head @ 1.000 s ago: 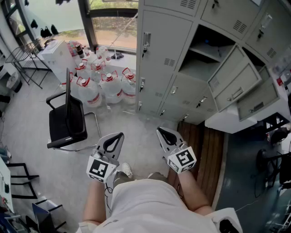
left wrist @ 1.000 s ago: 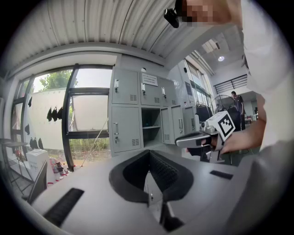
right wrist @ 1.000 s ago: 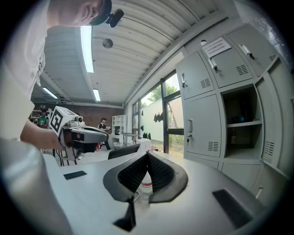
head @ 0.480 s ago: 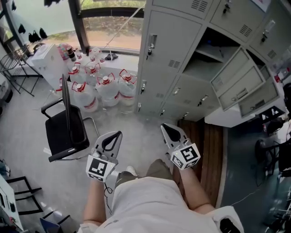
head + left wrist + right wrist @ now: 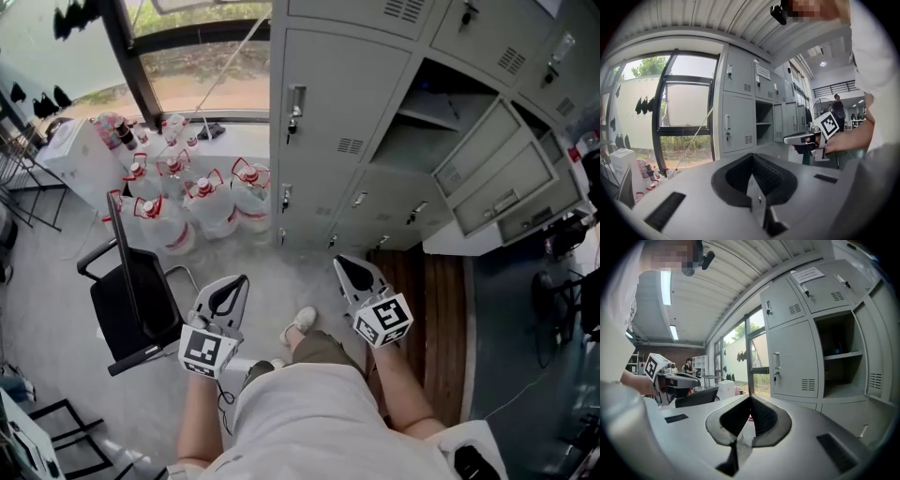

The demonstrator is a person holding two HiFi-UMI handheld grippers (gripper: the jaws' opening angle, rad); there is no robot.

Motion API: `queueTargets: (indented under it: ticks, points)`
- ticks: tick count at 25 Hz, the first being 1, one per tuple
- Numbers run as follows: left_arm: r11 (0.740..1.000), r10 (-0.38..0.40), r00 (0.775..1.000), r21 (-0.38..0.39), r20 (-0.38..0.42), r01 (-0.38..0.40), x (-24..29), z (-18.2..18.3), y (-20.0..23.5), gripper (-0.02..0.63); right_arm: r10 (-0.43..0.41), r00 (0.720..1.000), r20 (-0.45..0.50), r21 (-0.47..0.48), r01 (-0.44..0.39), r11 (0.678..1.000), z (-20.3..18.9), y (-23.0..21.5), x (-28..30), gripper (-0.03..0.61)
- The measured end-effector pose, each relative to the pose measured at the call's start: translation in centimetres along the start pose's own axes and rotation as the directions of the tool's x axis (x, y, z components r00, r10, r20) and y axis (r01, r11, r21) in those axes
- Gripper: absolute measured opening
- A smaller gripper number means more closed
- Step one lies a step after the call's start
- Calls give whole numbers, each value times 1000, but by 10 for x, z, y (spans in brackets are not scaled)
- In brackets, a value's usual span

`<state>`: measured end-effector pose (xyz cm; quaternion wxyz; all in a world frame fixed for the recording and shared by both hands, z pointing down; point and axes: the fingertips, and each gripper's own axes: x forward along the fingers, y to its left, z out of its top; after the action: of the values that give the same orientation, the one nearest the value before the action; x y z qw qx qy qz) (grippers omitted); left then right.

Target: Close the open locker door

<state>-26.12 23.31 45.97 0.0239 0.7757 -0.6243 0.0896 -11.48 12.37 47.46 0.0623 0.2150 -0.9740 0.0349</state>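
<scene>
The grey lockers (image 5: 342, 122) stand ahead of me. One compartment (image 5: 422, 122) gapes open, and its door (image 5: 492, 178) swings out to the right. My left gripper (image 5: 239, 281) and right gripper (image 5: 343, 265) are held low in front of the body, well short of the lockers, both shut with nothing in them. In the left gripper view the shut jaws (image 5: 752, 157) point toward the lockers and the open compartment (image 5: 764, 126), with the right gripper (image 5: 806, 138) off to the side. The right gripper view has its jaws (image 5: 750, 399) left of the open compartment (image 5: 839, 357).
A black chair (image 5: 136, 305) stands at the left, with several water jugs (image 5: 202, 202) by the window behind it. A wooden floor strip (image 5: 427, 309) runs along the locker base. A shoe (image 5: 300, 323) shows between the grippers. Another person (image 5: 688, 366) is far behind.
The view has swung and come nearer the lockers; the chair and jugs have slid left and down. Both grippers stay shut, held the same way before the body.
</scene>
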Motion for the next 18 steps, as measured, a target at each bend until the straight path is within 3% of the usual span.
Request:
queueTargets:
  ticks: [9,18]
  points:
    - [995,-96,995,13,-20,96,132,24,32,0,-6,1000,18,30,5,1000,20,-90,64,12]
    - [962,-269,963,48,-28,270,253,52,11,0,-164,986,29,75,162,984,25,-192,54,12]
